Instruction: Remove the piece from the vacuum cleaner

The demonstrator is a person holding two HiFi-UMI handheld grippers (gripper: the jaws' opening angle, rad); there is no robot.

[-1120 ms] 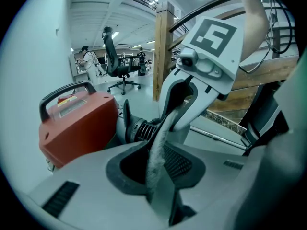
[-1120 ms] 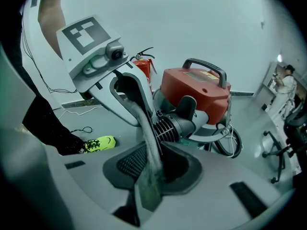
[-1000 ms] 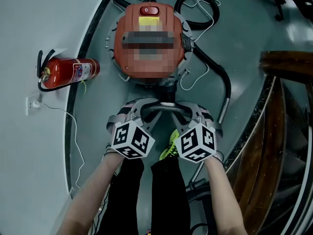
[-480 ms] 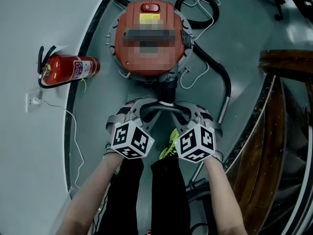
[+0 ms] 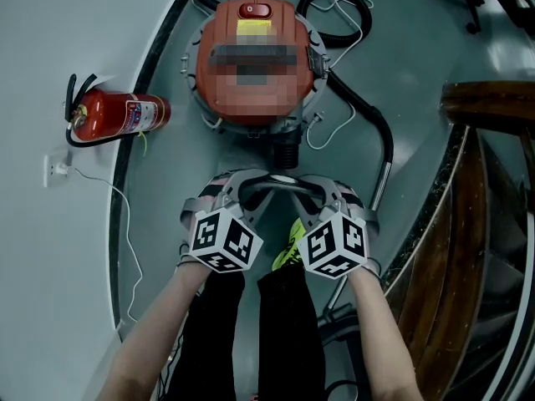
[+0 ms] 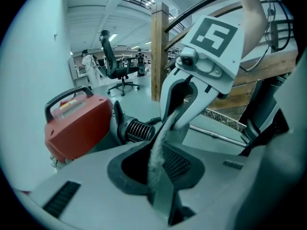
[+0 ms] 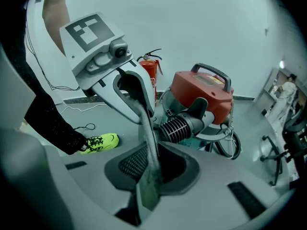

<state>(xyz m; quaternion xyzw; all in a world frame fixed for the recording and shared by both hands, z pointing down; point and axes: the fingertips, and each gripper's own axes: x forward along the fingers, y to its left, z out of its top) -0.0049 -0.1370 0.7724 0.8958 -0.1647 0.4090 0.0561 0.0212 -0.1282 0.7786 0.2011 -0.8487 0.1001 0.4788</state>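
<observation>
The red vacuum cleaner stands on the floor ahead of me, its black ribbed hose socket facing me. A curved grey piece with a fuzzy brush edge spans between both grippers, a small gap away from the socket. My left gripper is shut on its left end, and my right gripper on its right end. In the left gripper view the thin piece runs up from my jaws to the other gripper. The right gripper view shows the piece pinched likewise, with the vacuum cleaner behind.
A red fire extinguisher lies at the left by a wall socket and white cable. A black hose loops right of the vacuum cleaner. Wooden stair rails stand at the right. A yellow-green shoe sits under the grippers.
The piece touched the ribbed socket a second ago. Now a gap shows between them, with the vacuum cleaner a little farther up the view. Both grippers kept their hold.
</observation>
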